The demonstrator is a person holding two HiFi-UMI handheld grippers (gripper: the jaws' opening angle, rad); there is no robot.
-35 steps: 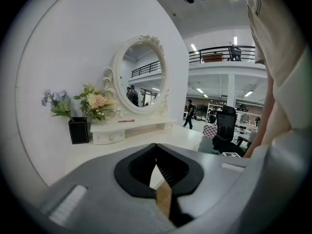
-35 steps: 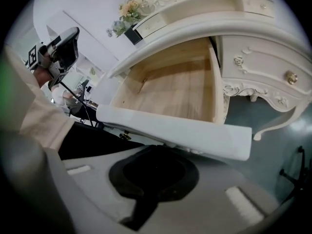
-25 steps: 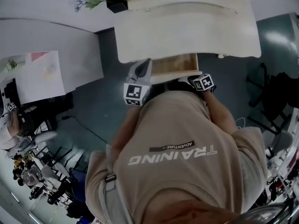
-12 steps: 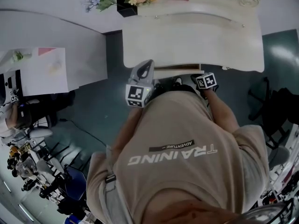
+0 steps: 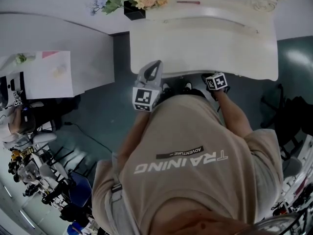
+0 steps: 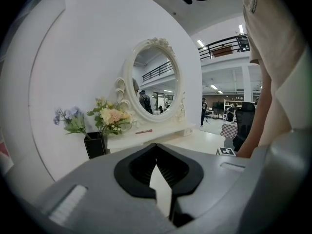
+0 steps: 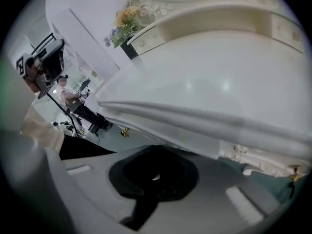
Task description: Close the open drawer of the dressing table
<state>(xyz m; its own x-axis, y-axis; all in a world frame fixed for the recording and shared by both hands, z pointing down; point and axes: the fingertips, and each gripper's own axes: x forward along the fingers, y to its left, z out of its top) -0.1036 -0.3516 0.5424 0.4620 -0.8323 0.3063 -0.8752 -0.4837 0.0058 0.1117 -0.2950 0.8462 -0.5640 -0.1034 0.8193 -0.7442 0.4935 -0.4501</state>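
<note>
Dressing table top bare mid-span; flower vase and mirror crowd its rear. Open floor strip lies between it and the white desk.

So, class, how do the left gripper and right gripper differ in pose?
Left gripper sits higher, facing the oval mirror across the dressing table; right gripper sits lower, looking up at its front edge. Overhead, left gripper shows its grey body, right gripper mostly its marker cube. Both are at the table's front.
</note>
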